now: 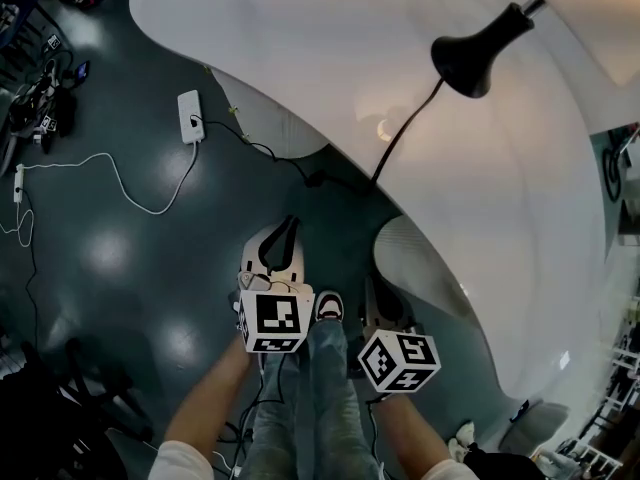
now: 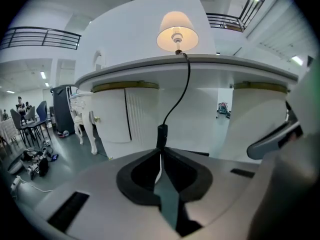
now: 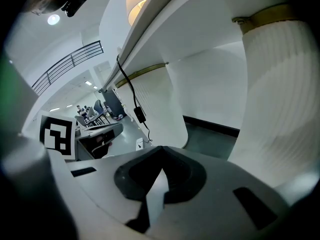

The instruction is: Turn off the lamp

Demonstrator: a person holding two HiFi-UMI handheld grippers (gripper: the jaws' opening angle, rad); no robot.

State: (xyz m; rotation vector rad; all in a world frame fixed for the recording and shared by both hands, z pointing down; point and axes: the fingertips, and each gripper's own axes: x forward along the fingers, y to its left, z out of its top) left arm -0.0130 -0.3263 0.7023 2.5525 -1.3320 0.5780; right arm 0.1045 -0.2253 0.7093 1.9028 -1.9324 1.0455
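Aiming left gripper, jaws clenched empty, at inline switch on cord below lit lamp on white table, likely to press with closed tips; right gripper also clenched empty, parked aside.

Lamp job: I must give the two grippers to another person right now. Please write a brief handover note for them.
Left gripper: shut, empty, aimed at the inline switch on the cord. It is close to the switch, but contact cannot be told.
Right gripper: shut, empty, near a table leg.
Lamp: stands on the white table, lit.
Done: nothing yet.
Left: press the switch, probably with the left gripper, and check that the light goes out.
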